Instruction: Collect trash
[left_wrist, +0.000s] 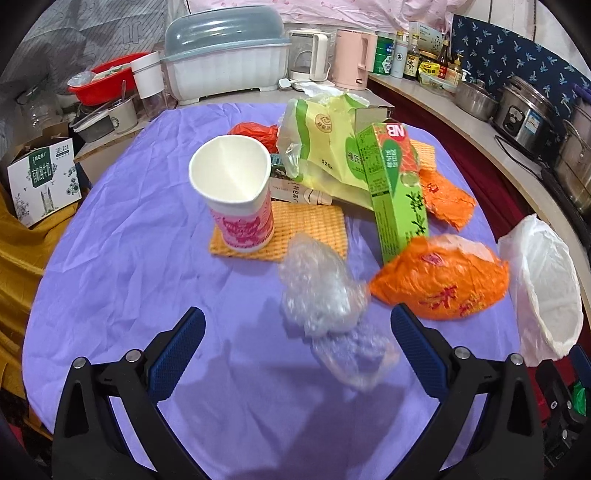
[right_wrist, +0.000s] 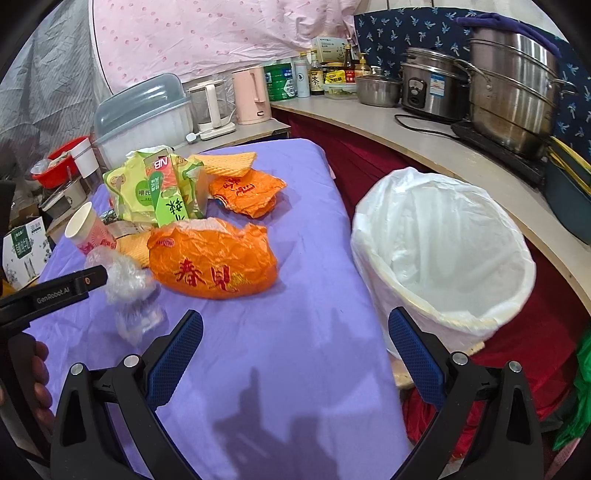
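1. While both tongs sit low over the purple cloth (right_wrist: 295, 295), each pair is spread wide, nothing between the pads.
2. Left tongs (left_wrist: 297, 325): jaws apart, blue pads facing in. Clear wrap (left_wrist: 319, 291) lies just ahead, between the tips and nearer the right finger; blurred, so I cannot tell whether it touches that pad.
3. Just beyond the right finger: big orange bag (left_wrist: 439, 280), crumpled, red print, next to the wrap.
4. Further ahead, left of centre: paper cup (left_wrist: 236, 192), upright, standing on a waffle-pattern mat (left_wrist: 314, 229).
5. Ahead right: green carton (left_wrist: 397, 192), tilted, leaning on the yellow-green bag (left_wrist: 325, 147). A second orange bag (left_wrist: 447, 199) lies right of the carton. A red bag (left_wrist: 255, 133) sits behind the cup.
6. Right tongs (right_wrist: 295, 332): jaws apart over bare cloth. Nearest trash is the big orange bag (right_wrist: 214, 262), ahead left.
7. Bin (right_wrist: 443, 254) with white liner stands off the table edge, just ahead of the right finger, mouth open.
8. Left tongs (right_wrist: 55, 288) show at the far left of the right view, tip next to the wrap (right_wrist: 125, 284); a hand (right_wrist: 37, 384) shows at the frame edge below.
9. Well beyond: counter (right_wrist: 424, 136) with pots, kettles and bottles.
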